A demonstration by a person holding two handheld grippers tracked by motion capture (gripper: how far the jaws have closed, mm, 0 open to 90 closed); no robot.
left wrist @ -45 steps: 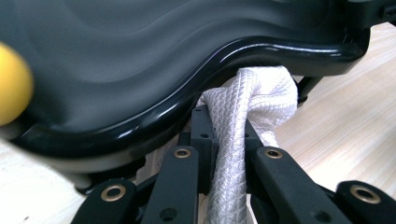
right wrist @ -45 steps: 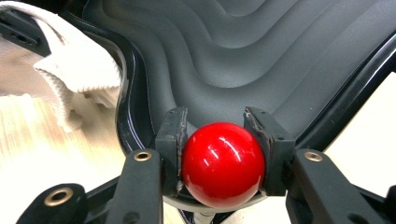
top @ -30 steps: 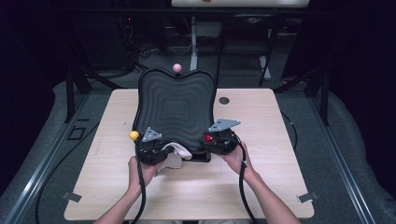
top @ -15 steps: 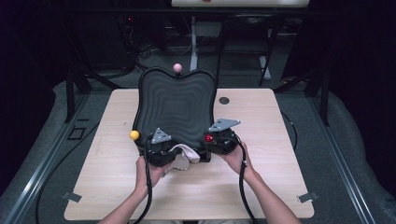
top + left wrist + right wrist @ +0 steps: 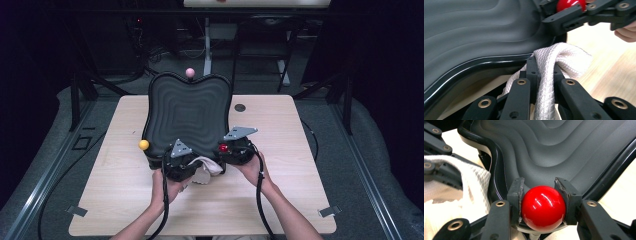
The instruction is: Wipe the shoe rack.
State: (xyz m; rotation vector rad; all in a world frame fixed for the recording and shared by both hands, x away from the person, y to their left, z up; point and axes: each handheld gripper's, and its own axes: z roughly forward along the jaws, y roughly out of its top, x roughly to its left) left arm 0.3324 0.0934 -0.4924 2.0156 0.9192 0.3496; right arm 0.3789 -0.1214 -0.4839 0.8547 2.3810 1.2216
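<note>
A dark wavy tray (image 5: 190, 112) stands tilted on the table, with a pink ball (image 5: 189, 72) at its far edge and a yellow ball (image 5: 144, 145) at its left. My left gripper (image 5: 545, 65) is shut on a white woven cloth (image 5: 564, 60) at the tray's near rim (image 5: 474, 67). In the high view the cloth (image 5: 205, 170) bunches between my two hands. My right gripper (image 5: 540, 185) is shut on a shiny red ball (image 5: 543, 207) at the tray's near right corner (image 5: 554, 150). The two grippers sit close together.
The light wooden table (image 5: 310, 190) has bare room to the left, right and front of the tray. A small dark disc (image 5: 240, 107) lies right of the tray. Dark stands and cables fill the floor behind the table.
My left gripper has slid to the right along the tray's near edge with the cloth, closer to the right gripper. The right gripper and red ball have stayed put.
</note>
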